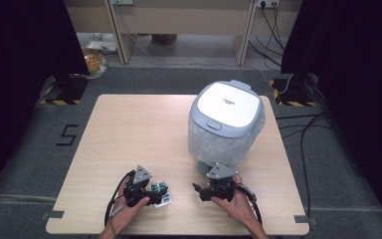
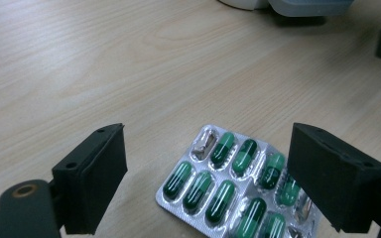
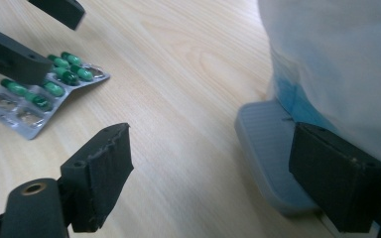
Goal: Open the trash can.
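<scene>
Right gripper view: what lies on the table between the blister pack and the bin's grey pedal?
Nothing: bare light wooden table separates the silver blister pack of green capsules from the grey plastic pedal, seen in the right gripper view.

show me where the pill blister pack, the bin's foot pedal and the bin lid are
pill blister pack (image 2: 228, 191), left gripper view, on a green capsule row near its middle
foot pedal (image 3: 265, 148), right gripper view, on its grey top surface
bin lid (image 1: 227, 103), high view, on the white centre panel
</scene>
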Tool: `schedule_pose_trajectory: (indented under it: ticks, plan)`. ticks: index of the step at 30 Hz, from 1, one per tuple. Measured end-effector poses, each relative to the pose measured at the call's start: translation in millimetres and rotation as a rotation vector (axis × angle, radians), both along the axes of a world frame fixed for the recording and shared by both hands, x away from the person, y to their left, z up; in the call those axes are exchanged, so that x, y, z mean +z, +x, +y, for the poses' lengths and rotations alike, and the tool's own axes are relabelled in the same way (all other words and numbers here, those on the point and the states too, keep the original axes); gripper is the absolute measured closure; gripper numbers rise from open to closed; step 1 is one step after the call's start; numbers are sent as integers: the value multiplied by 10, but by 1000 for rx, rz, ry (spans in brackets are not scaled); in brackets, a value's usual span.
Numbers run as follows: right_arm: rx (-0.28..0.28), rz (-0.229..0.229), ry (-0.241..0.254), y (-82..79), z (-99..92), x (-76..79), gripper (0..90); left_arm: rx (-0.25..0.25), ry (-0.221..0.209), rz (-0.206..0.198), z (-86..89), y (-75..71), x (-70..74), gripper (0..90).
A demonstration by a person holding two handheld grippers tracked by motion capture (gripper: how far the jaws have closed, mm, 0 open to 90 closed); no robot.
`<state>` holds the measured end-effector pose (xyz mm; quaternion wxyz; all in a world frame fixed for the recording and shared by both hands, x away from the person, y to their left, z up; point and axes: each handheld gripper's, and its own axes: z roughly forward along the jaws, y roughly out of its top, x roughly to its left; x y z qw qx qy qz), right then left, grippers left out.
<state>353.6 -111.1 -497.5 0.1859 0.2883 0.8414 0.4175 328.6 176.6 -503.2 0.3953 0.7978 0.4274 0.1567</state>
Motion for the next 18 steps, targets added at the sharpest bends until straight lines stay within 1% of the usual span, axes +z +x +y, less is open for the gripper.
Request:
schedule_pose_trajectory:
  ticks: [1, 3, 5, 6, 9, 10, 12, 13, 15, 16, 18]
  plan:
    - [0, -2, -9, 16, 29, -15, 174, 0, 0, 0, 15, -9, 4, 150]
    - [-13, 11, -35, 40, 61, -49, 173, 6, -4, 0, 38, -24, 9, 149]
    - [-21, -6, -57, 47, 70, -69, 174, 5, -4, -4, 53, -36, 9, 149]
    - [-18, -6, -59, 50, 70, -69, 182, 4, -3, -3, 57, -41, 9, 149]
    - [-25, 19, -63, 67, 77, -58, 182, 4, 2, -1, 59, -50, 8, 150]
    - [-26, 21, -75, 66, 88, -57, 182, 3, 2, -1, 57, -52, 10, 150]
    - [-25, 10, -108, 57, 114, -67, 179, 2, 2, -5, 55, -58, 13, 149]
    - [-23, 8, -115, 55, 119, -72, 179, 2, 2, -7, 55, -62, 16, 149]
    - [-29, 15, -110, 57, 117, -72, 179, 1, 4, -7, 70, -75, 15, 149]
    - [-30, 26, -101, 64, 114, -74, 179, 5, 1, -8, 76, -78, 11, 149]
    - [-24, 31, -96, 74, 108, -78, 179, 8, 5, -4, 97, -87, 5, 149]
